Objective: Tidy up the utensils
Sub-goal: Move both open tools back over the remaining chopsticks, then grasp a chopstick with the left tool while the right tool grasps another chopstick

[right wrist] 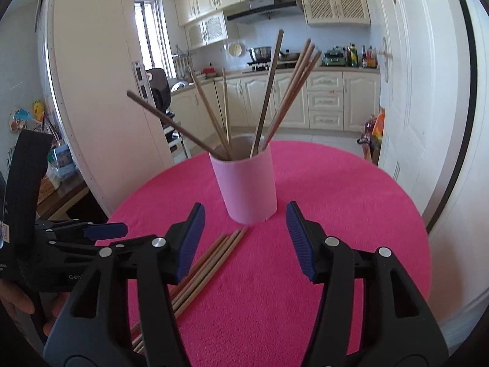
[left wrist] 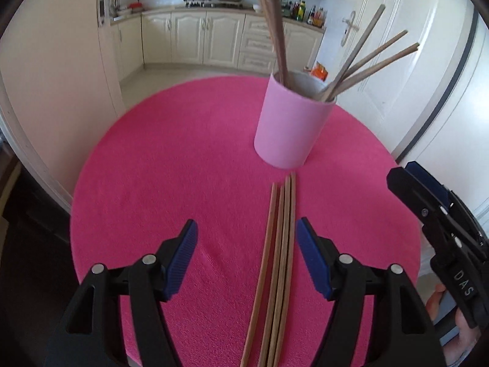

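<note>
A pink cup (left wrist: 290, 122) stands on the round pink table (left wrist: 183, 153) and holds several wooden chopsticks (left wrist: 275, 30). Several loose chopsticks (left wrist: 278, 260) lie side by side on the cloth just in front of the cup. My left gripper (left wrist: 246, 244) is open and empty above the cloth, with the loose chopsticks between its fingers, close to the right one. My right gripper (right wrist: 244, 232) is open and empty, facing the cup (right wrist: 247, 186); the loose chopsticks (right wrist: 207, 266) lie by its left finger. The right gripper also shows in the left wrist view (left wrist: 434, 211).
The table edge drops off on all sides. A white door (left wrist: 412, 76) and fridge stand to the right, kitchen cabinets (left wrist: 214, 39) behind. A white door frame (right wrist: 101, 107) and cluttered side table lie to the left.
</note>
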`<state>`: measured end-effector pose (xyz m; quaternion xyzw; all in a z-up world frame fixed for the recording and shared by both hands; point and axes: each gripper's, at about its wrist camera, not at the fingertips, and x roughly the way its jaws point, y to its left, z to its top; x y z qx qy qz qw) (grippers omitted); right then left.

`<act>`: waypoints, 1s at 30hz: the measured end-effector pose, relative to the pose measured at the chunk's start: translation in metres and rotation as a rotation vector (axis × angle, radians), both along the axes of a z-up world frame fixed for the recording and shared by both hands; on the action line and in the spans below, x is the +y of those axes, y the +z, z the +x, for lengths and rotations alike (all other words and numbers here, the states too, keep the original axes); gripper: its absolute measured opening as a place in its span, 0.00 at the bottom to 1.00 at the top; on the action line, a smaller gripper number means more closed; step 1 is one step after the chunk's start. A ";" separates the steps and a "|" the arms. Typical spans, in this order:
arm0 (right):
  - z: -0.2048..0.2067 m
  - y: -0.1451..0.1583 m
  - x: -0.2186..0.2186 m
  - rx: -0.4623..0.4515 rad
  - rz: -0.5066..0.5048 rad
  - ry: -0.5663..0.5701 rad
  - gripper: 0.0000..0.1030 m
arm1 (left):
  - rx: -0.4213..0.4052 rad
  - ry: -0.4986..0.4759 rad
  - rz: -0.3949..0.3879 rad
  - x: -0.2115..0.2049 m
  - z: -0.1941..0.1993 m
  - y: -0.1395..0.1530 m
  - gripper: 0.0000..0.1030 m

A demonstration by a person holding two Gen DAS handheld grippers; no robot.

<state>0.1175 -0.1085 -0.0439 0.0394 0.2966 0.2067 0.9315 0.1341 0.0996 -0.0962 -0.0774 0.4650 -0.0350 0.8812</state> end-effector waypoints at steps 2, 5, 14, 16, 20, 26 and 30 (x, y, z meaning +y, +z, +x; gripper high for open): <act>0.002 -0.011 0.003 0.051 -0.013 0.001 0.56 | 0.049 -0.024 -0.023 0.002 0.004 -0.014 0.64; 0.008 -0.022 0.006 0.120 -0.019 0.008 0.57 | 0.104 -0.047 -0.025 0.002 0.010 -0.030 0.64; 0.017 -0.033 0.008 0.212 -0.036 0.029 0.57 | 0.153 -0.063 0.064 -0.005 0.020 -0.049 0.46; 0.019 -0.034 0.009 0.224 -0.038 0.032 0.57 | 0.152 -0.075 0.069 -0.008 0.023 -0.047 0.40; 0.023 -0.034 0.011 0.255 -0.040 0.039 0.57 | 0.167 -0.104 0.081 -0.015 0.027 -0.048 0.36; 0.028 -0.036 0.016 0.289 -0.069 0.044 0.57 | 0.167 -0.110 0.152 -0.024 0.029 -0.045 0.22; 0.032 -0.043 0.023 0.334 -0.097 0.051 0.57 | 0.164 -0.053 0.054 -0.010 0.032 -0.044 0.07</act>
